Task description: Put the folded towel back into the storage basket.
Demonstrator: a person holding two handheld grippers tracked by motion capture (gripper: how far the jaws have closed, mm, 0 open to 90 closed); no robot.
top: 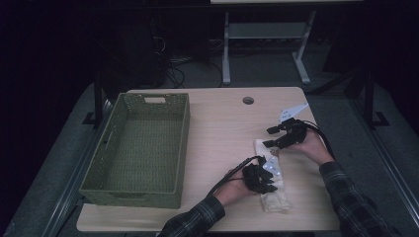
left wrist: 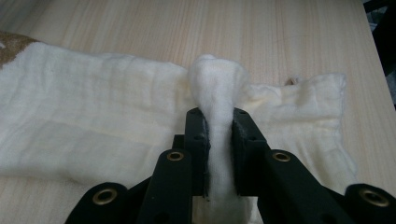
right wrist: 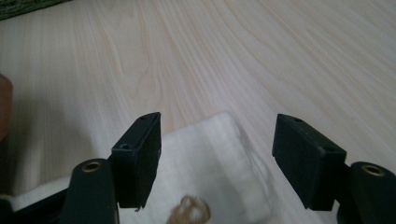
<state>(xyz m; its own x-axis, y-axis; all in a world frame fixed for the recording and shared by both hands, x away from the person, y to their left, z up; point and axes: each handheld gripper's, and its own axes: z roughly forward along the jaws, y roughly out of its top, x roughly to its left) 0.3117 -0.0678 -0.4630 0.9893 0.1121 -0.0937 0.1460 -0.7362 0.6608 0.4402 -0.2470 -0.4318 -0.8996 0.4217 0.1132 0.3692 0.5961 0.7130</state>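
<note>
Left gripper view: left claw (left wrist: 219, 154) pinches a fold of cream cloth (left wrist: 93, 126) on the desk (left wrist: 280, 32). Right claw (right wrist: 217, 158) gapes above the cloth's corner; no readable writing, just a brown print (right wrist: 189, 212).

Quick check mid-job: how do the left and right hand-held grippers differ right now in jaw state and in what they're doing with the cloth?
The left hand-held gripper has its jaws shut on a pinched-up fold of the cream cloth; the right hand-held gripper has its jaws wide apart, gripping nothing. The left one sits at the cloth's near end in the high view; the right one hovers over the far end, a cloth corner showing between its jaws. Both are black, two-jawed and work the same cloth on the table.
</note>
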